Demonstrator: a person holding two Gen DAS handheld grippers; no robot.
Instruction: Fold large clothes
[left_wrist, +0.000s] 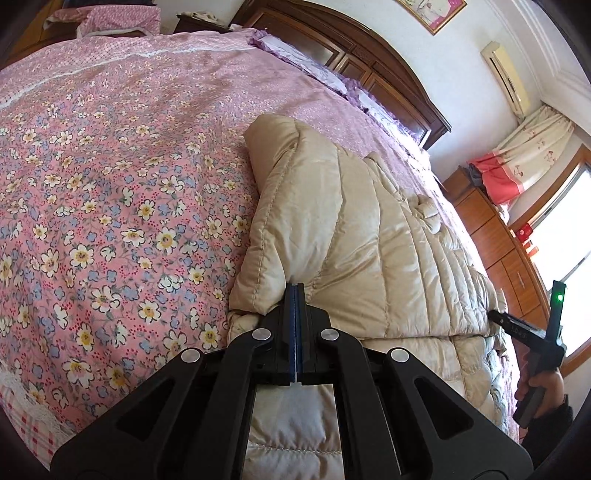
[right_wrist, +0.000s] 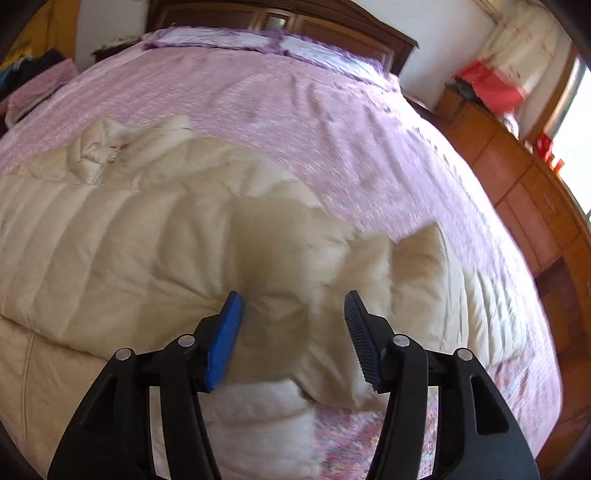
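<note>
A big puffy cream coat (left_wrist: 369, 236) lies on the bed (left_wrist: 110, 184), on the flowery cover. One part is already folded over on the left side, so the job looks started but not done. The left tongs (left_wrist: 295, 291) are pressed together, right at the edge of that folded part; I cannot tell if cloth is pinched in them. The right tongs (right_wrist: 293, 306) are apart, holding nothing, over a bumpy part (right_wrist: 406, 266) of the coat near its right side. That side still needs folding, I think.
</note>
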